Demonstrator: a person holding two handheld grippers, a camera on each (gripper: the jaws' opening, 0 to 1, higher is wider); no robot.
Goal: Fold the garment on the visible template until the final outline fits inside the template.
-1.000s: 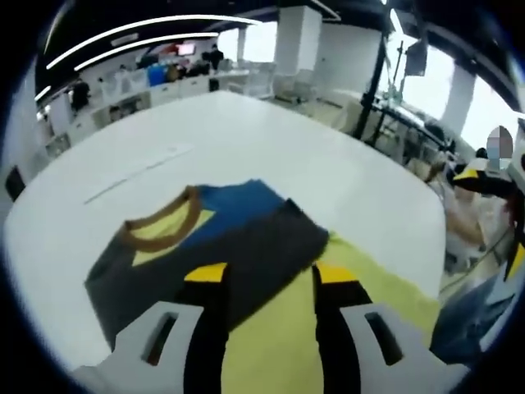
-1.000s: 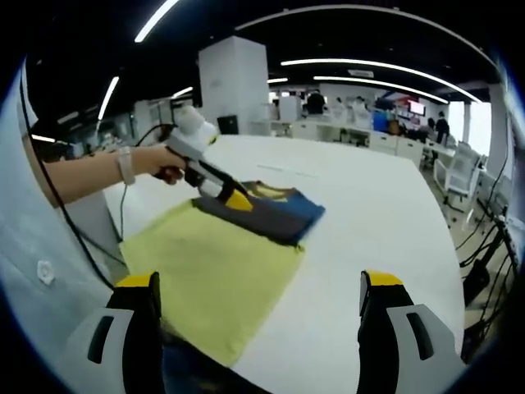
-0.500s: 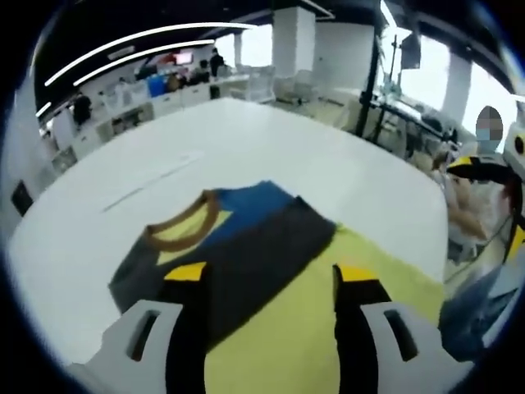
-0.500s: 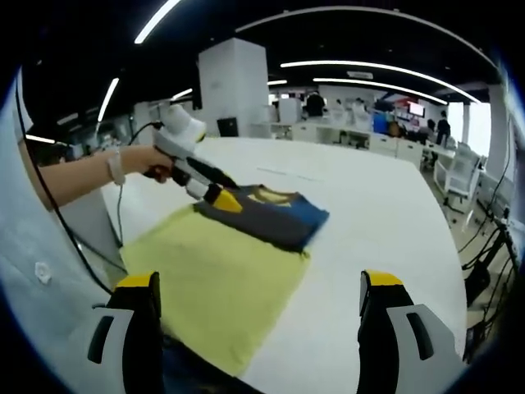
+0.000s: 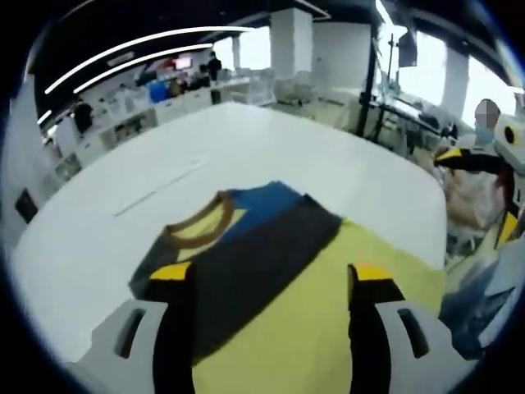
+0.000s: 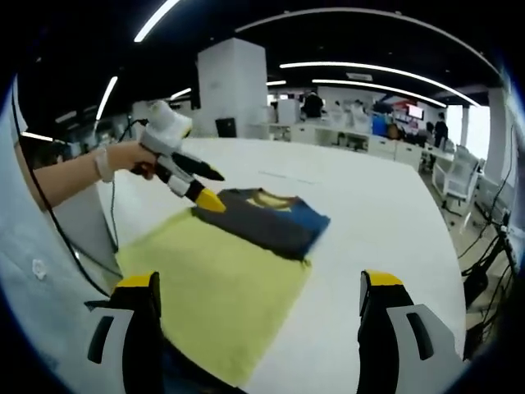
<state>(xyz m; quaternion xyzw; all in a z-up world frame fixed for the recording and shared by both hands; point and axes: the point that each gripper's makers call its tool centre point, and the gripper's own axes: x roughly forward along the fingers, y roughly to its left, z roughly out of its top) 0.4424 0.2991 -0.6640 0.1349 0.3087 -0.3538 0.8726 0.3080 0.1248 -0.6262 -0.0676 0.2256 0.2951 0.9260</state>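
Observation:
The folded garment (image 5: pixel 246 246) is dark grey and blue with a brown collar and a yellow inner side. It lies across the far end of the yellow template sheet (image 5: pixel 328 312) on the white table (image 5: pixel 246 139). My left gripper (image 5: pixel 271 275) hangs open just above and short of the garment, nothing between its fingers. In the right gripper view a hand holds the left gripper (image 6: pixel 193 185) at the left edge of the garment (image 6: pixel 262 217), slightly off it. My right gripper (image 6: pixel 258 283) stands open over the near end of the template (image 6: pixel 221 279), and its yellow tips (image 5: pixel 472 160) appear at the far right.
The white table (image 6: pixel 385 205) stretches wide beyond the garment, with a thin line marked on it (image 5: pixel 160 180). Desks, chairs and people stand in the background (image 6: pixel 369 131). The person's sleeve and a cable (image 6: pixel 49 222) are at the left.
My left gripper's jaws have spread wider and it has drawn back and up from the garment's edge. The garment stays folded in place. The right gripper has barely moved.

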